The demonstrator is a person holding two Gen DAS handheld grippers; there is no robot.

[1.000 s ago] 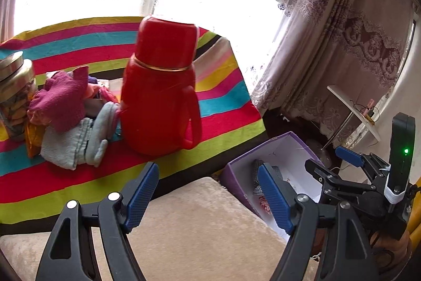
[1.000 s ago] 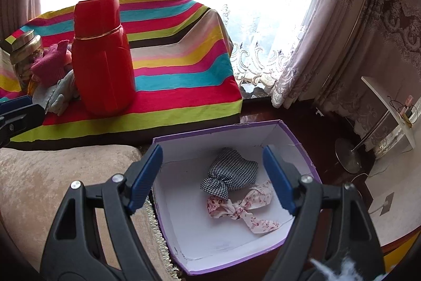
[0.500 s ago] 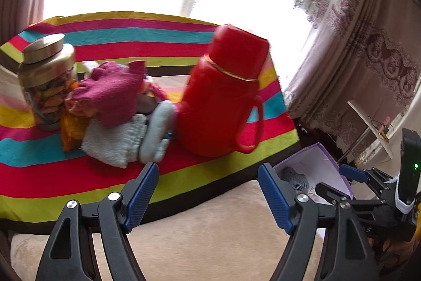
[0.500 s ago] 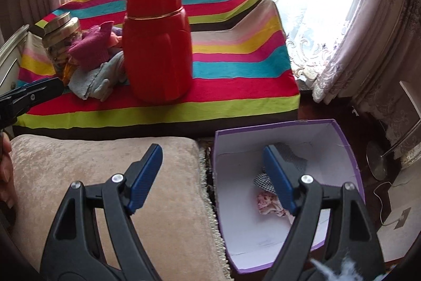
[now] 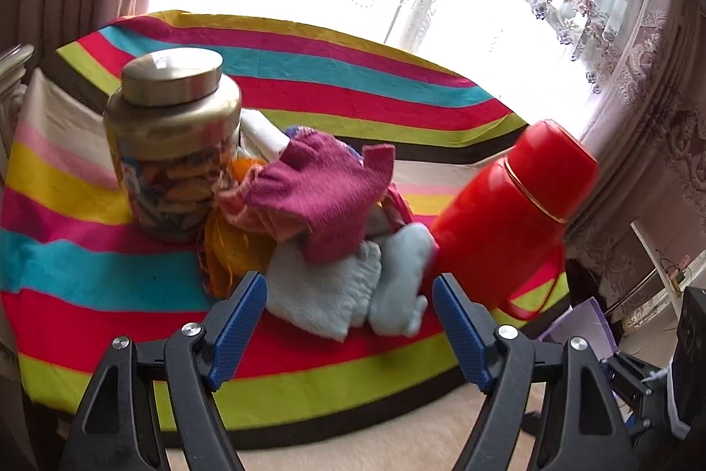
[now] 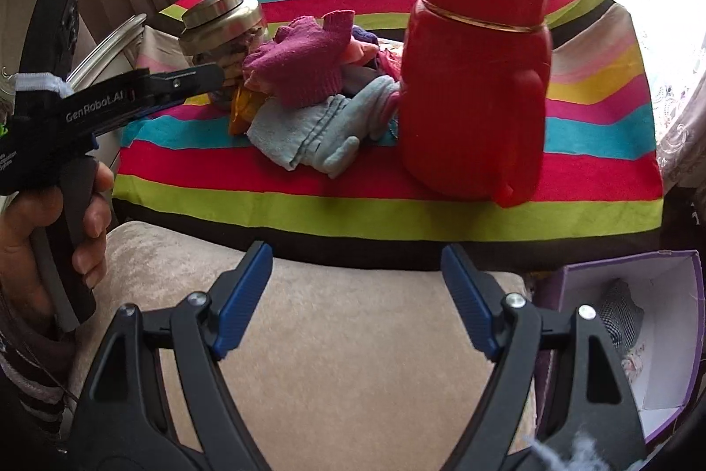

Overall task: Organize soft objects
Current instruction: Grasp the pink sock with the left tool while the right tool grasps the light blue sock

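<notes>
Item: pale blue sock, limp, light; I pinch its bunched middle. 2 tongs wide open, empty: left gripper, right gripper.

One jar, one red flask, perhaps five cloths.

My purple box runs off the right edge, its checked cloth half behind my finger. The red flask blurs. Jar contents stay unclear.
</notes>
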